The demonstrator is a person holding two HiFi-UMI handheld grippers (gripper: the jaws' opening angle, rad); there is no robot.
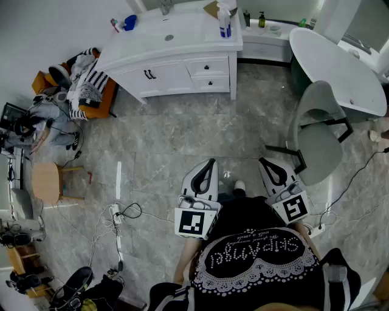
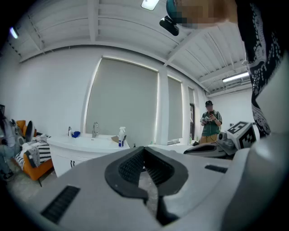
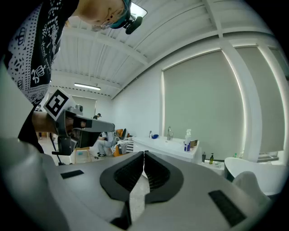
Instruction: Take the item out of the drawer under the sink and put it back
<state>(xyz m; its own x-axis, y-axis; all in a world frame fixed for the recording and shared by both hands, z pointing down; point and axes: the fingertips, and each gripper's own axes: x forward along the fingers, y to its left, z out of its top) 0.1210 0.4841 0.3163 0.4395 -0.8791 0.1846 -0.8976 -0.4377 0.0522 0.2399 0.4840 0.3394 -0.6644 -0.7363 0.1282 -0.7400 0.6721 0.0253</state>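
Item: not in view. I judge it lies inside a shut drawer, so its shape, its long axis and the way it points cannot be told.
Drawers: two white drawer fronts with dark pulls (image 1: 208, 67), stacked at the right end of the cabinet front, both flush and shut. Each front's long axis runs level along the cabinet, and its face looks out over the floor towards the person.
Cabinet: a white vanity cabinet (image 1: 159, 78) with a round sink basin (image 1: 169, 37) and a metal tap (image 1: 165, 7) set in its top. A white spray bottle (image 1: 225, 24) stands upright at the top's right end.
Progress: by my reading nothing is begun – no drawer is pulled out and nothing is held. Approach, pull, lift out, return and push shut are all left.
Left gripper: the left gripper (image 1: 209, 164) is pressed together with nothing between its ribbed pads. It is held low at the person's front, aimed towards the cabinet.
Right gripper: the right gripper (image 1: 266, 163) is pressed together too and empty – it sits just beside the left one.
Gap: both grippers hang well apart from the cabinet, with grey marble floor (image 1: 182, 140) between.
Surroundings: a grey chair (image 1: 316, 133) stands to the right.
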